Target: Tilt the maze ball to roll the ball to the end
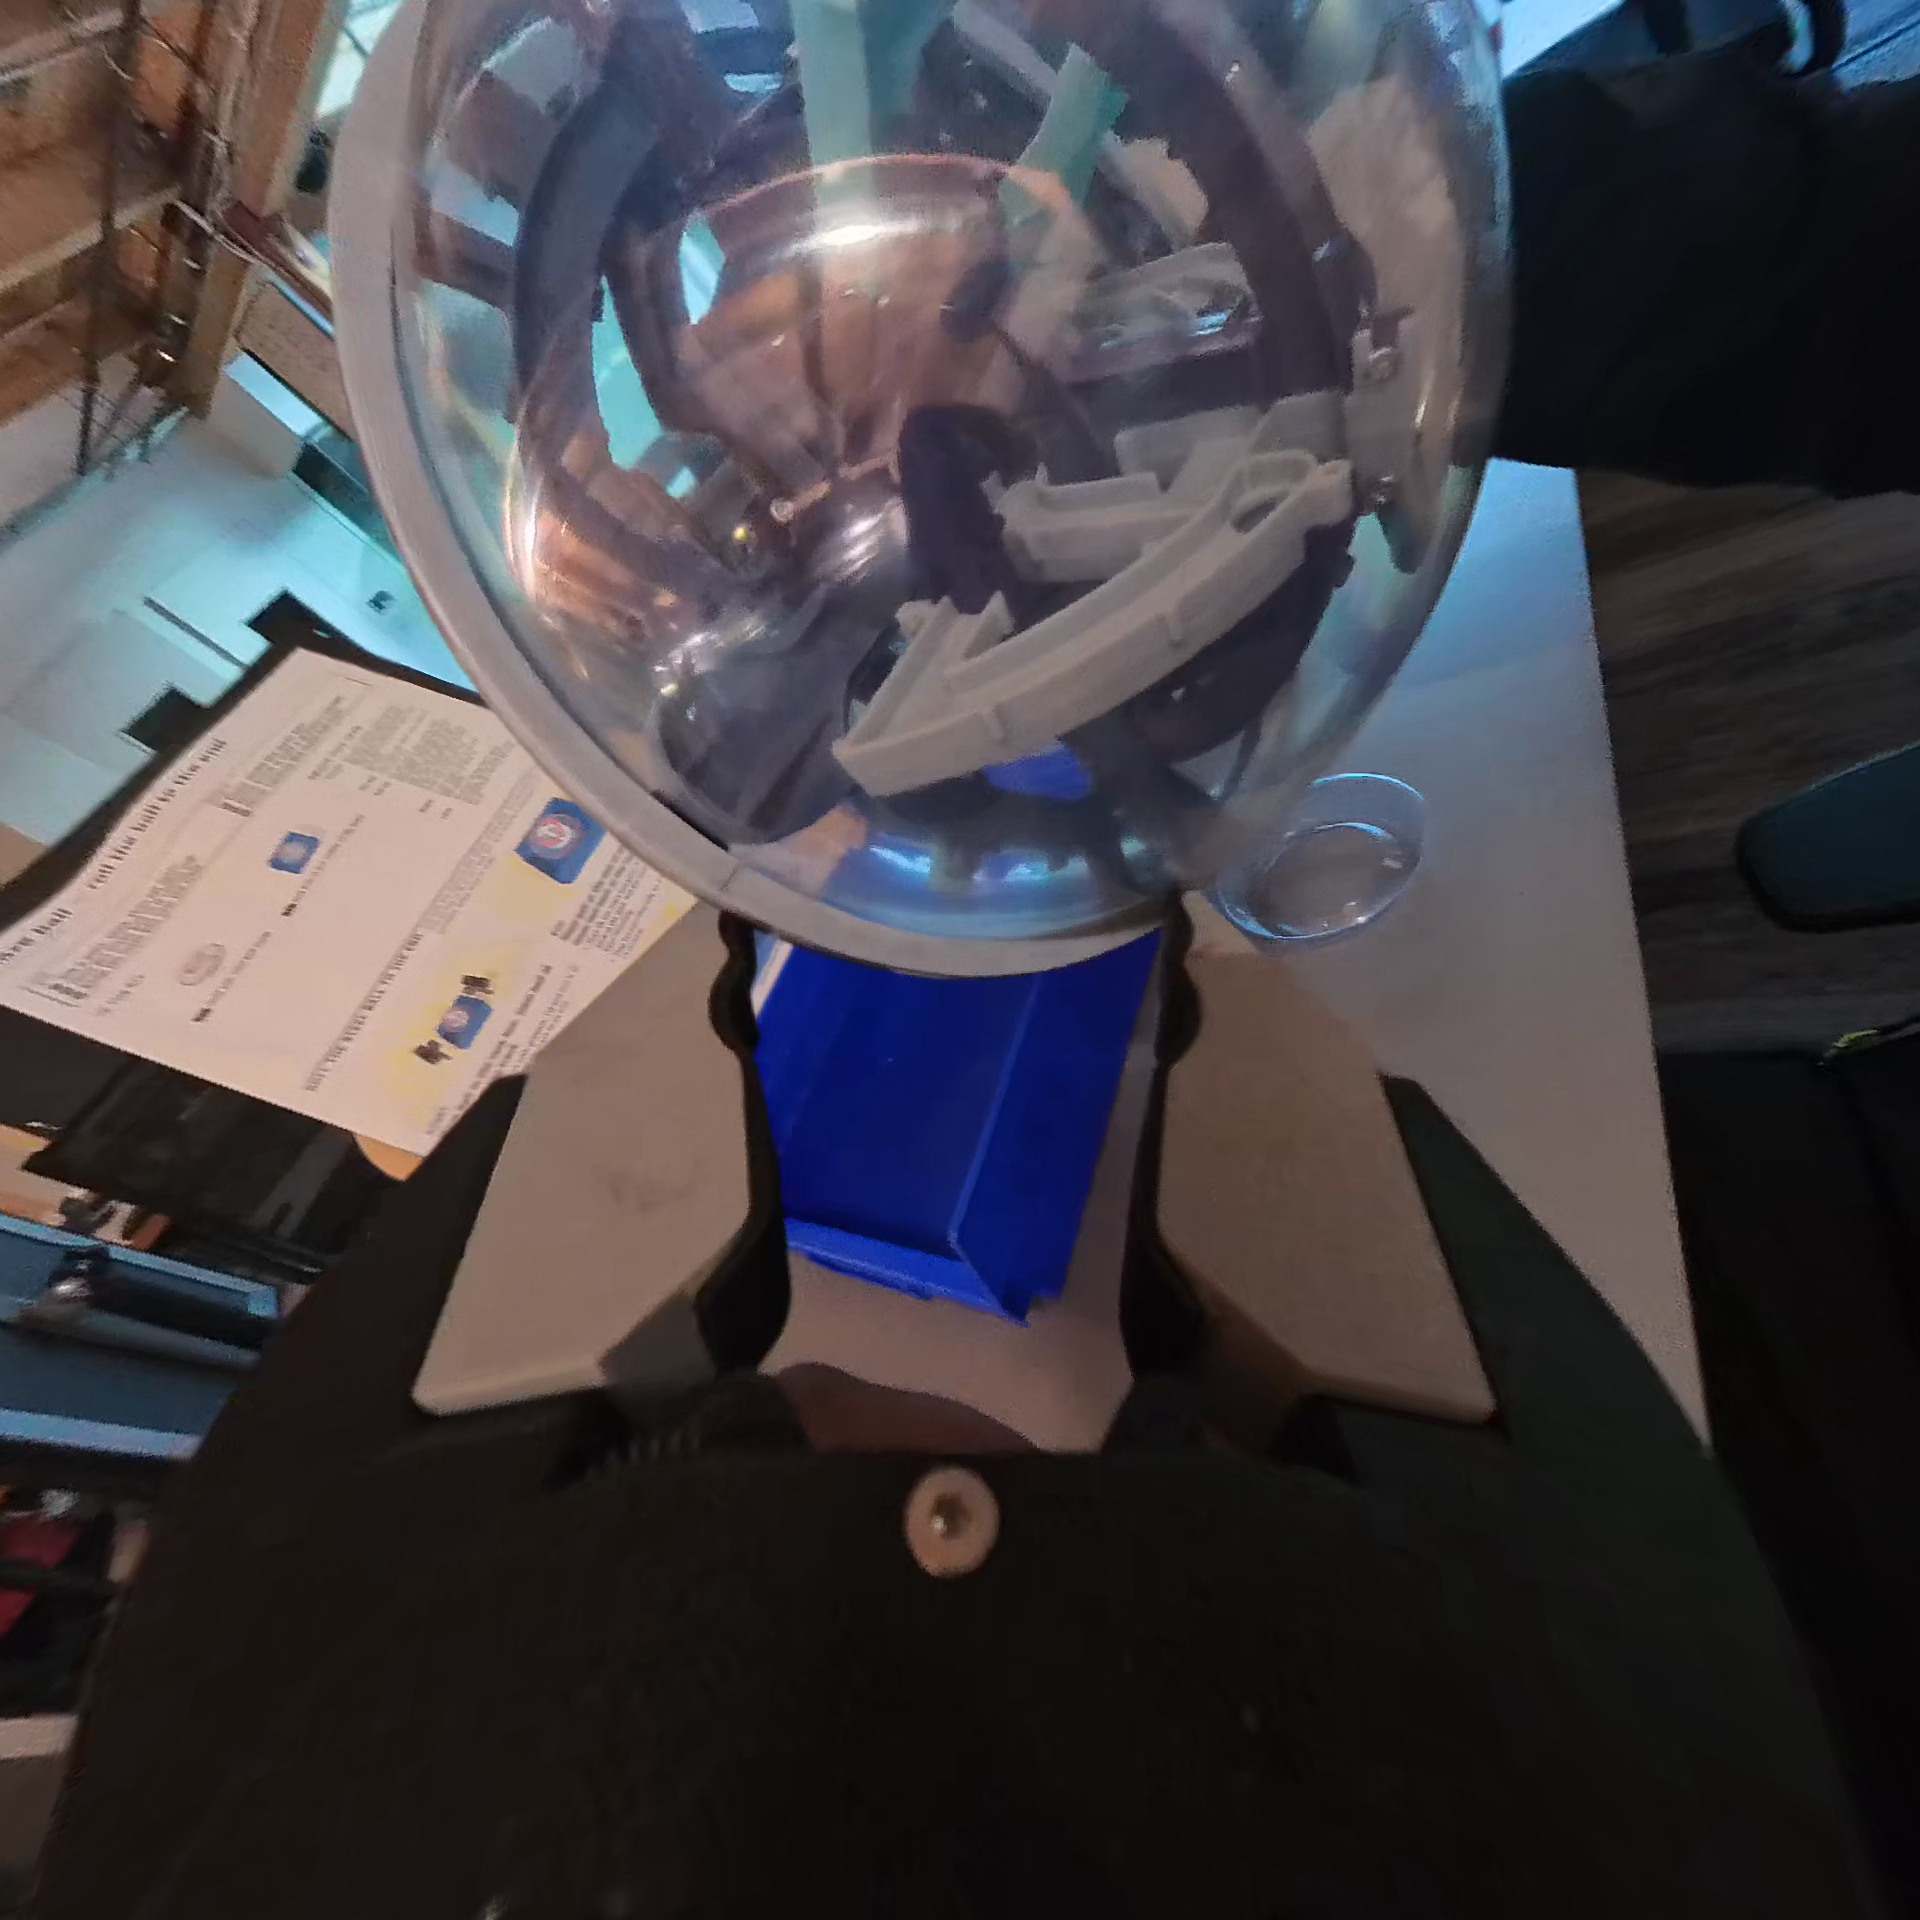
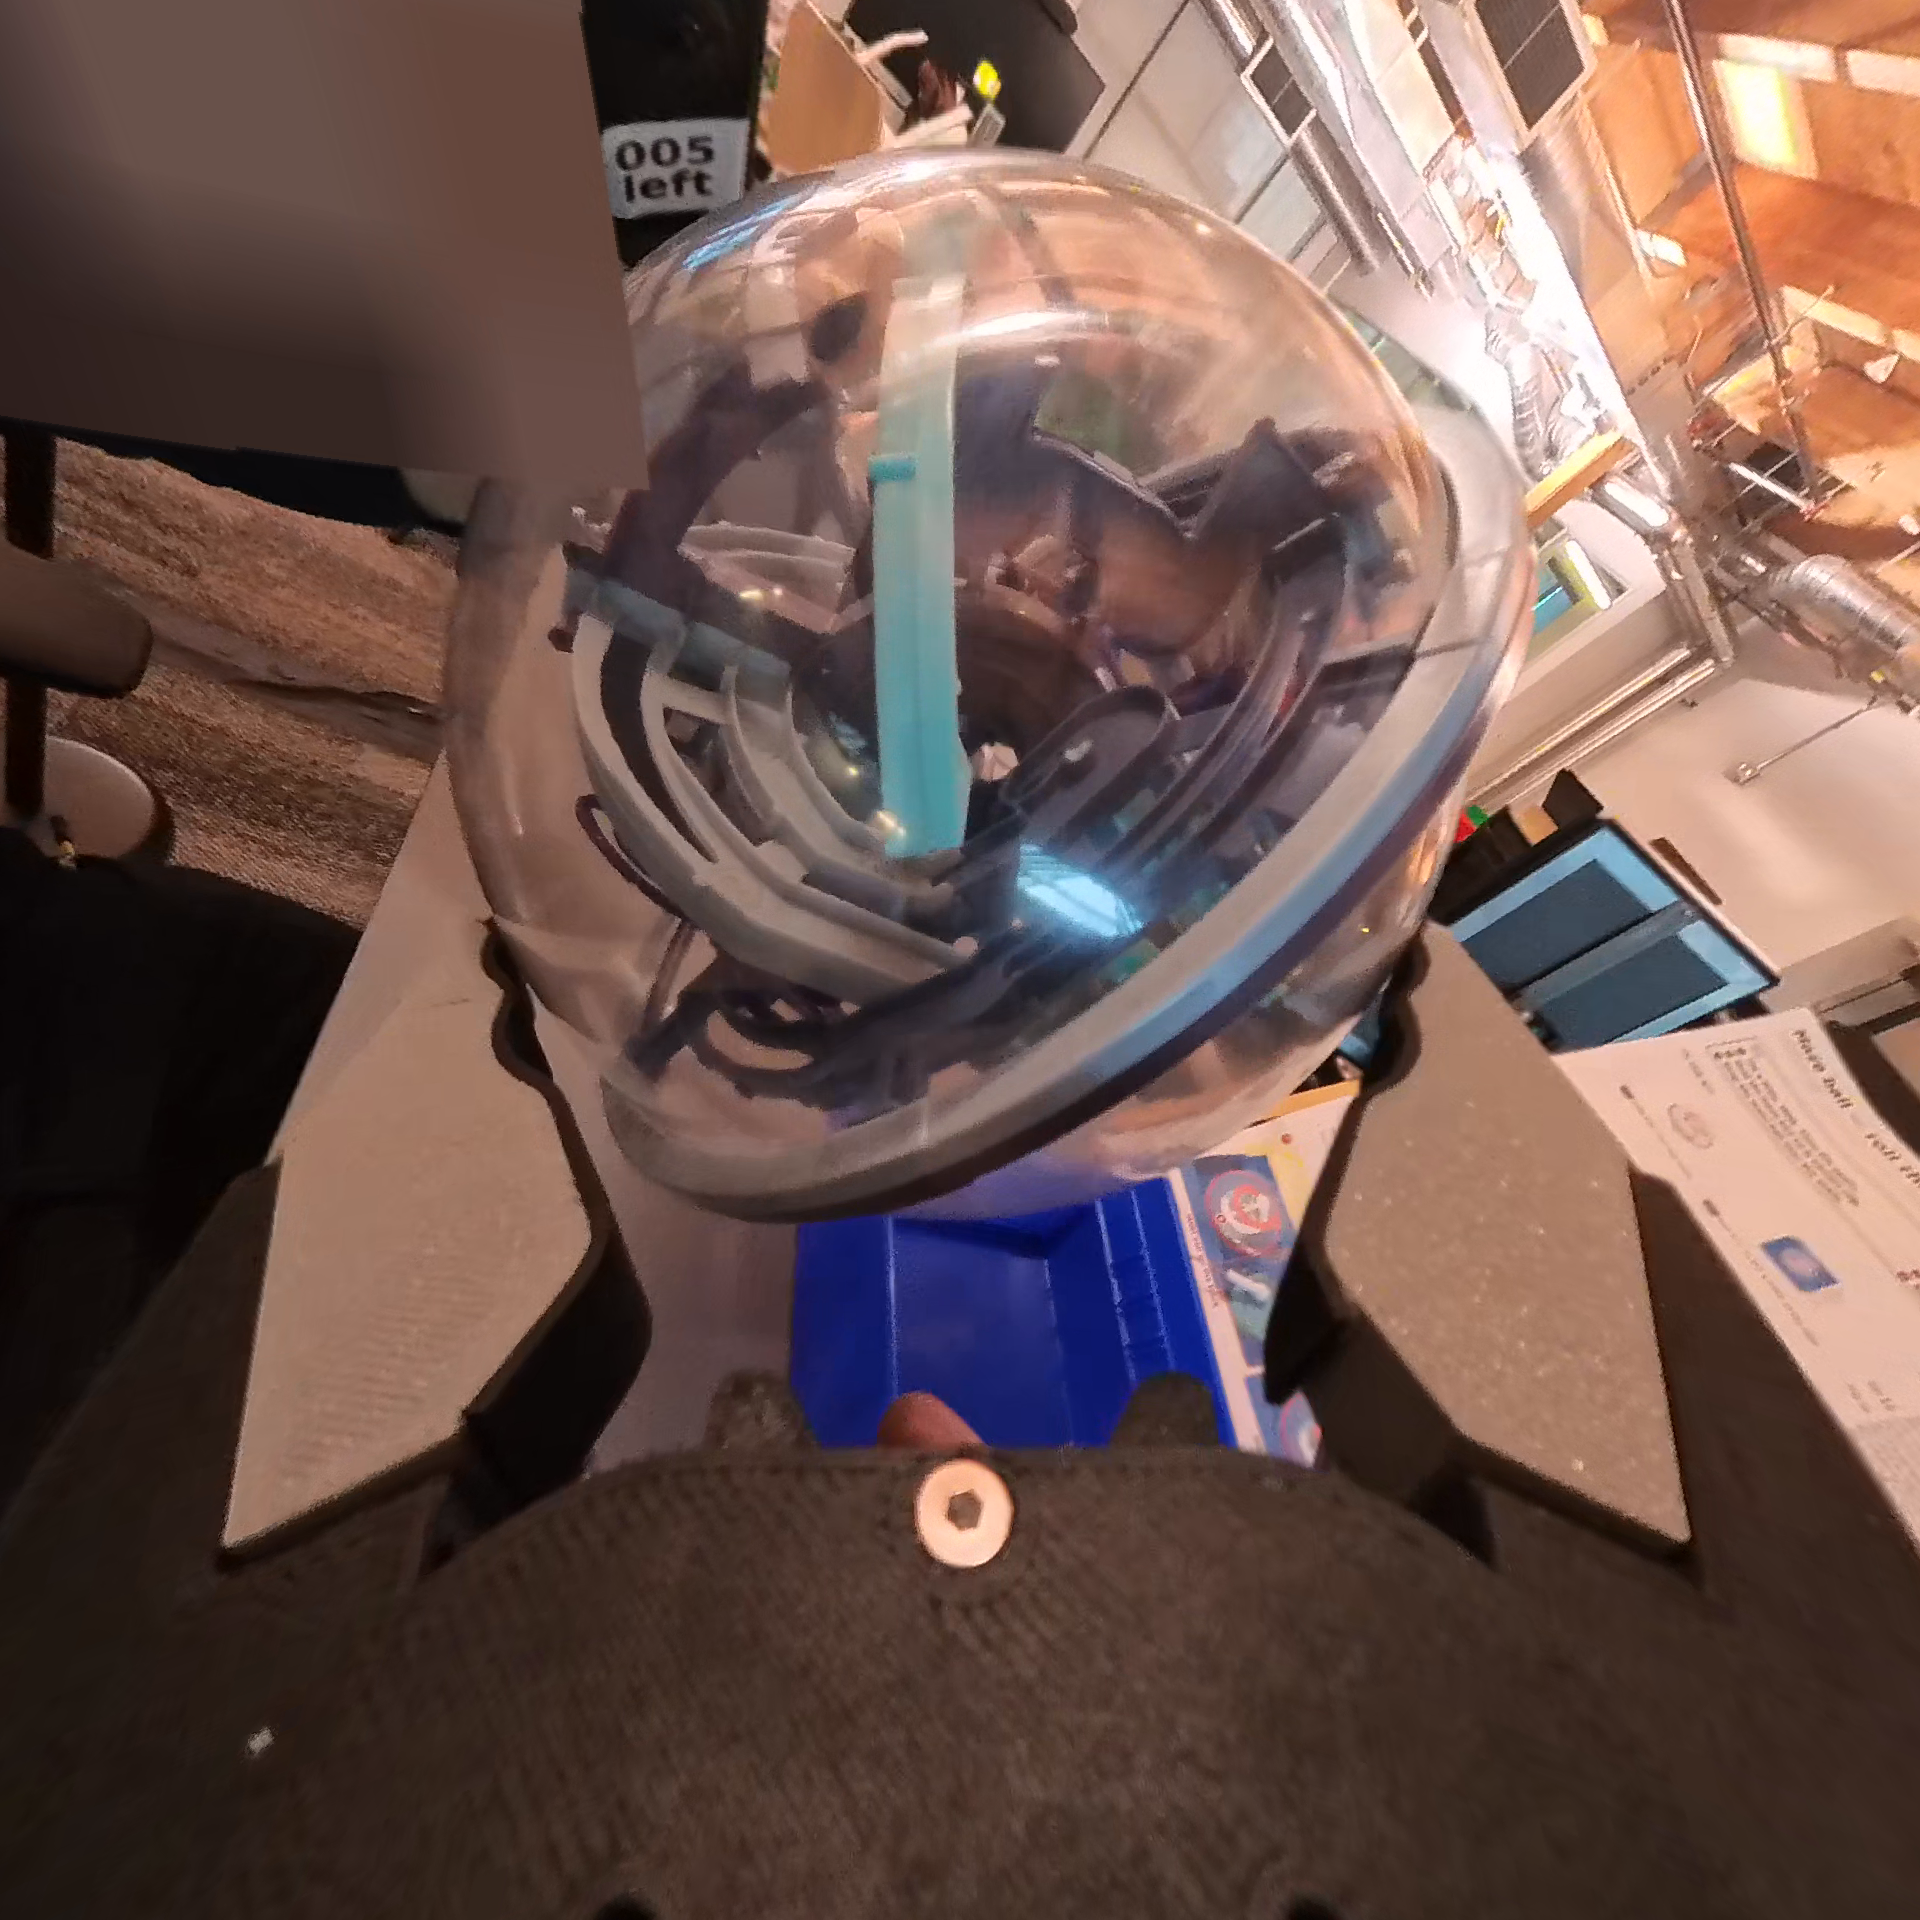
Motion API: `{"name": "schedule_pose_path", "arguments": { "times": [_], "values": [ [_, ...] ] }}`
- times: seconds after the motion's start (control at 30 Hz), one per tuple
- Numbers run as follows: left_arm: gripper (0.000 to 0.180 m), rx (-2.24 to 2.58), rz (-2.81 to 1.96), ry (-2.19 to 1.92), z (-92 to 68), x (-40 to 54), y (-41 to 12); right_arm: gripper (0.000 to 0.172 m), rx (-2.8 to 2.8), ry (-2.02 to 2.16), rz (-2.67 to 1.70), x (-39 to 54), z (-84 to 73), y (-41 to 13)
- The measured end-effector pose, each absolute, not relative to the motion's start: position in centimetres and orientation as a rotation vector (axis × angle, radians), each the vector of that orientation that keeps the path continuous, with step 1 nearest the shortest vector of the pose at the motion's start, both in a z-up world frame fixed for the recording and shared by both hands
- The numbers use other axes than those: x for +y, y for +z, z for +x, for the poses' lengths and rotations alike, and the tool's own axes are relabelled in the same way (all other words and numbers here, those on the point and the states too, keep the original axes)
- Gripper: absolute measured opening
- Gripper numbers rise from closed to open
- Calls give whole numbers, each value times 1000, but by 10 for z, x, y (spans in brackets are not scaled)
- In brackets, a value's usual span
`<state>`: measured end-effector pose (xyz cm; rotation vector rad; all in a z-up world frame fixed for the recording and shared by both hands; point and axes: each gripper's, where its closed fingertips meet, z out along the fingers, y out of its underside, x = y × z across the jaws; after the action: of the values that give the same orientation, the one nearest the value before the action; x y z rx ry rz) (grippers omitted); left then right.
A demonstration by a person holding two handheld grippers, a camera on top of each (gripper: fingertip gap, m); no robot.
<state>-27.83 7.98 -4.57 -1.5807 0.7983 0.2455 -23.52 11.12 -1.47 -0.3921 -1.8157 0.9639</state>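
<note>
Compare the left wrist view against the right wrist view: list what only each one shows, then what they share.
Only the left wrist view: a small clear plastic cup lying on the table beside the sphere, and the left tongs up against the sphere's underside.

Only the right wrist view: a turquoise track inside the sphere, blue cabinets, and the right tongs spread wide around the sphere.

Both: the clear maze ball, the blue bin under it, and the printed sheet.

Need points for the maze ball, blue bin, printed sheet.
maze ball (image 2: 1039, 416), right wrist view, clear upper shell.
blue bin (image 1: 935, 1122), left wrist view, inner wall.
printed sheet (image 1: 312, 883), left wrist view, page middle.
</note>
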Motion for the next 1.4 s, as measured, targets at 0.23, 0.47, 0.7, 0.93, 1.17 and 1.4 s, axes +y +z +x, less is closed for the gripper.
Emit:
{"name": "schedule_pose_path", "arguments": {
  "times": [0.23, 0.47, 0.7, 0.93, 1.17, 1.4],
  "values": [
    [77, 801, -1548, 316, -282, 76, -23, 154, -1802, 915, -335, 107, -238, 6],
    [77, 826, -1519, 445, -286, 69, -4, 154, -1786, 837, -271, 103, -241, 21],
    [78, 811, -1480, 516, -287, 62, 13, 154, -1786, 795, -222, 98, -242, 36],
    [80, 746, -1375, 521, -288, 60, 34, 154, -1796, 734, -185, 91, -244, 60],
    [76, 696, -1323, 534, -292, 67, 39, 155, -1836, 553, -165, 96, -247, 71],
    [75, 663, -1299, 528, -288, 80, 35, 155, -1887, 384, -189, 108, -242, 71]
  ]
}}
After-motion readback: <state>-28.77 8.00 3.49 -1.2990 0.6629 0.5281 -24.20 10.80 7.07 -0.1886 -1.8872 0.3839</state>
